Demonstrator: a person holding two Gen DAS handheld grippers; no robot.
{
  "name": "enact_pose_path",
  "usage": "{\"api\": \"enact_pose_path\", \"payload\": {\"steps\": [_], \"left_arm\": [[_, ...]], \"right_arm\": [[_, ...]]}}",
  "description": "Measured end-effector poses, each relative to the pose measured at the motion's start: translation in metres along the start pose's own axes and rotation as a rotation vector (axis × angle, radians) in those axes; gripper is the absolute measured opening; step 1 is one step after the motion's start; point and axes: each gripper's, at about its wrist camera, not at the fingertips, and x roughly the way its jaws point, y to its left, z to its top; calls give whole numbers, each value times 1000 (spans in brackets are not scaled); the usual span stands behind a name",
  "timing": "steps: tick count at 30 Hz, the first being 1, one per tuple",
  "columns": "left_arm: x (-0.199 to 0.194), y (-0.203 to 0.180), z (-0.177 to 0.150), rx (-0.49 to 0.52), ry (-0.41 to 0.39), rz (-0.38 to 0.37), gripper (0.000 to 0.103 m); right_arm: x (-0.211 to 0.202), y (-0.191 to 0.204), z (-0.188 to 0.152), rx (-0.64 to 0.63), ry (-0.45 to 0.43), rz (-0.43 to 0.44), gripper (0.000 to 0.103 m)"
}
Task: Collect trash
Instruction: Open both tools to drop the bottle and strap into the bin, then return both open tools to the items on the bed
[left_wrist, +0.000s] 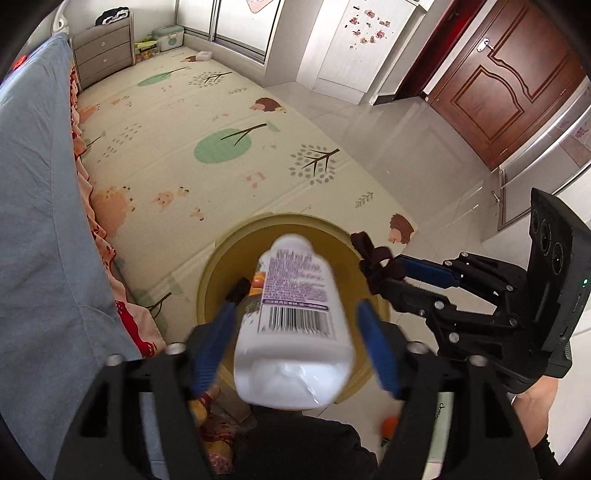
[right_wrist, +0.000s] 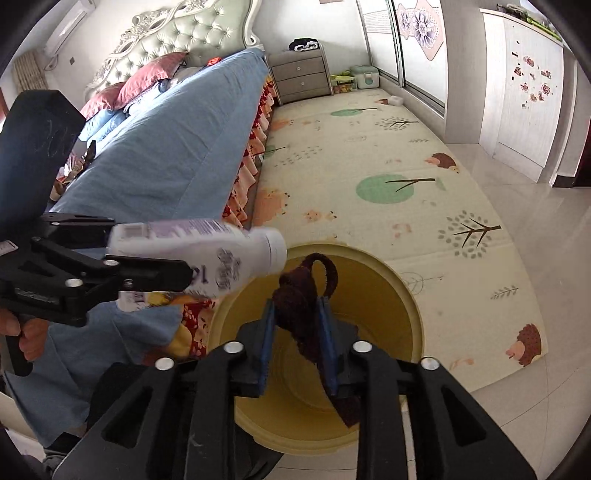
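Observation:
A yellow trash bin (left_wrist: 214, 266) (right_wrist: 406, 317) stands on the floor beside the bed. A white plastic bottle (left_wrist: 295, 317) with a purple label and barcode lies between the blue fingers of my left gripper (left_wrist: 299, 299), neck pointing over the bin; gaps show on both sides of it, and it is motion-blurred. It also shows in the right wrist view (right_wrist: 199, 254). My right gripper (right_wrist: 297, 314) (left_wrist: 373, 258) is shut on a dark brown cloth strip (right_wrist: 303, 306) (left_wrist: 365, 247) above the bin's opening.
A bed with a blue cover (right_wrist: 166, 155) runs along the left. A patterned play mat (left_wrist: 207, 147) covers the floor beyond the bin. A grey nightstand (right_wrist: 301, 75), a brown door (left_wrist: 509, 77) and a small orange object (left_wrist: 389, 424) on the tiles are around.

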Motion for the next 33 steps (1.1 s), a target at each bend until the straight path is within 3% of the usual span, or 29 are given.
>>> {"api": "enact_pose_path", "payload": {"steps": [1, 11, 20, 27, 33], "left_arm": [[-4, 0, -1, -12, -23, 14, 92], [-6, -5, -5, 24, -24, 13, 92], [-27, -8, -7, 22, -88, 10, 92], [-70, -3, -11, -15, -181, -13, 92], [-123, 10, -32, -20, -288, 13, 92]], "right_arm": [[0, 0, -1, 0, -4, -23, 48], [-3, -9, -6, 52, -29, 6, 48], [-14, -1, -3, 40, -29, -20, 48], [-34, 20, 3, 5, -52, -27, 48], [-55, 61, 19, -62, -110, 7, 48]]}}
